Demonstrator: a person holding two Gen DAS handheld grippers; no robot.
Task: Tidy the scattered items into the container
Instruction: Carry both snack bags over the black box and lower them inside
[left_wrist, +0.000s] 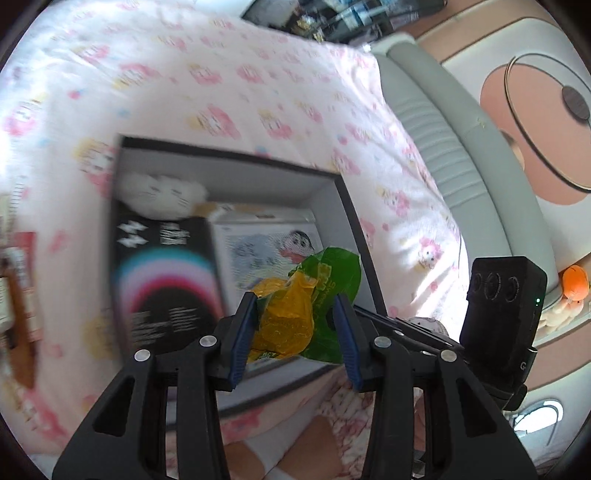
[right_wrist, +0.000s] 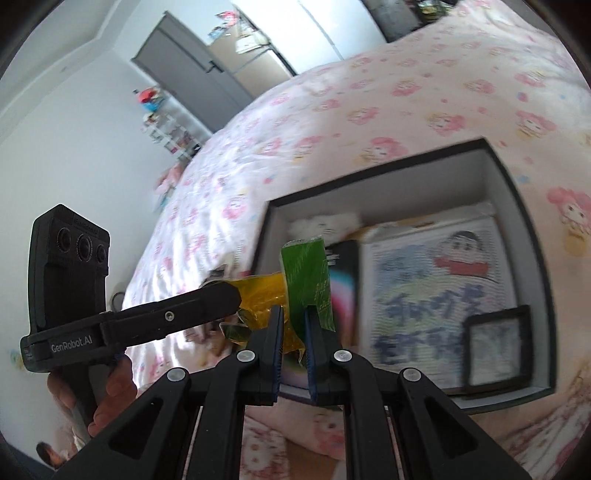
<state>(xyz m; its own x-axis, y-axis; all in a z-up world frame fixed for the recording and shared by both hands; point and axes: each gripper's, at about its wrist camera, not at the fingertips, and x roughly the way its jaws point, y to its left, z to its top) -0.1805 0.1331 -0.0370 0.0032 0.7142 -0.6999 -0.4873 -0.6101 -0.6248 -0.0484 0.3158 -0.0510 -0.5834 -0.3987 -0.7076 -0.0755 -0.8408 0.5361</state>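
- Both grippers are pinching one green-and-yellow snack wrapper (left_wrist: 295, 314): left gripper (left_wrist: 295, 325) holding its bulk, right gripper (right_wrist: 293, 347) clamping its edge.
- Releasing unevenly over the black box (left_wrist: 347, 192), the light wrapper is risking landing on the bedsheet (left_wrist: 221, 74).

Sunlit bed (right_wrist: 332, 122) in pink cartoon-print sheets, white wall (right_wrist: 55, 129), grey door (right_wrist: 192, 74).
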